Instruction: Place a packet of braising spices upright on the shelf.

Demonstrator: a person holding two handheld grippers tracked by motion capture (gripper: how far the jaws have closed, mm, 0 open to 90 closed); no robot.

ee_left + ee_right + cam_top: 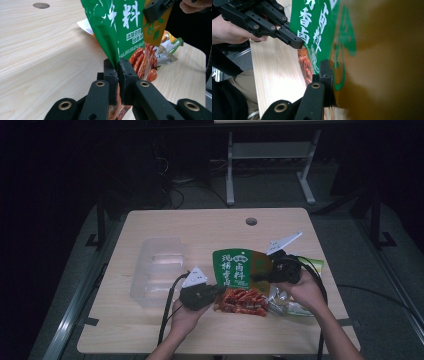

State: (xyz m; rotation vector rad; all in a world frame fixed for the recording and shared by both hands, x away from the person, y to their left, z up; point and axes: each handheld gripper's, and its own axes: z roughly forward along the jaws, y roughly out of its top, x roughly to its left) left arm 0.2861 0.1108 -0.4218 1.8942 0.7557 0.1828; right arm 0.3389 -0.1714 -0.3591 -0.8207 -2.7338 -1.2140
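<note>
The high view is dim: the wooden table (165, 320) catches soft overhead light while the room around it falls almost black. Shadows are faint. Both gripper views are brighter. In the left gripper view the green packet (117, 27) shines with white glare just above the fingertips (111, 72), sharp there. In the right gripper view the packet's surface beside the fingertip (325, 72) is a brown-yellow blur, too close to focus.

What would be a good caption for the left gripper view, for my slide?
Left gripper shut on the edge of a green snack bag above a wooden table.
</note>
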